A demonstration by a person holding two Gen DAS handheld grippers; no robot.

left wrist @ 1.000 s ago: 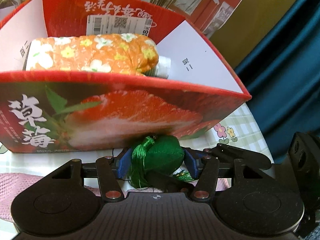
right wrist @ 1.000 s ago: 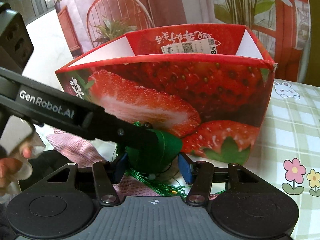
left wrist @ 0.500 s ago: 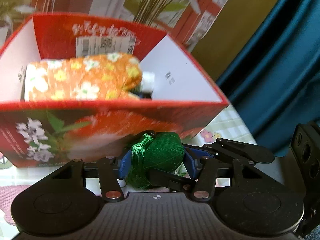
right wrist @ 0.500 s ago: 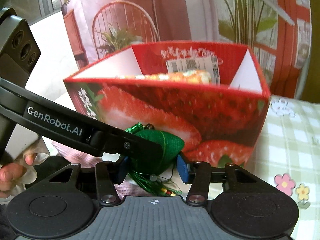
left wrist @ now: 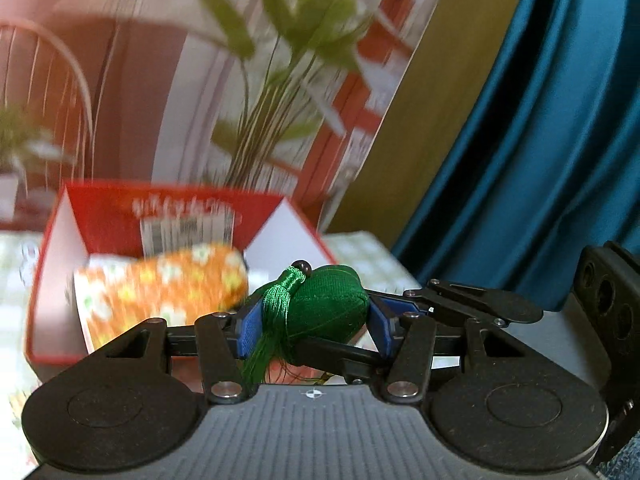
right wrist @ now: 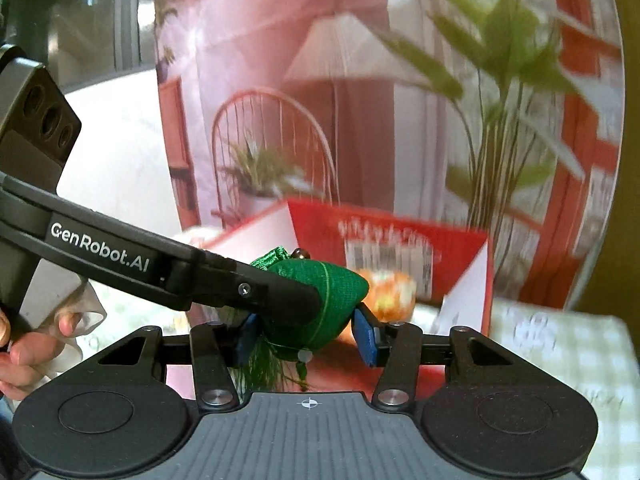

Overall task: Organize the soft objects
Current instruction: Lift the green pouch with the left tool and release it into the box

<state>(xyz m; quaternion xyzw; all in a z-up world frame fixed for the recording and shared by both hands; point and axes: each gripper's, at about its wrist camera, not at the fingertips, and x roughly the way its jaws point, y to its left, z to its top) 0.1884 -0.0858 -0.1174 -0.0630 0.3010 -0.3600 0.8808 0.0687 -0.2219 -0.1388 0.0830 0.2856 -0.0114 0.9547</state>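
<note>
Both grippers have risen w/ the green sachet (left wrist: 326, 304) since a sec ago: it was low against the strawberry box's (left wrist: 52, 264) front wall, now sits above rim level on the box's near side. Left gripper (left wrist: 314, 320) pinches the sachet, blue pads pressed on both sides; green tassel (left wrist: 272, 316) hangs by its left pad. Right gripper (right wrist: 306, 330) clamps the same sachet crosswise. Orange floral pouch (left wrist: 168, 288) lies inside the box. Behind the box: plant-print backdrop (right wrist: 500, 100). A hand (right wrist: 28, 344) at left, beside the box.
</note>
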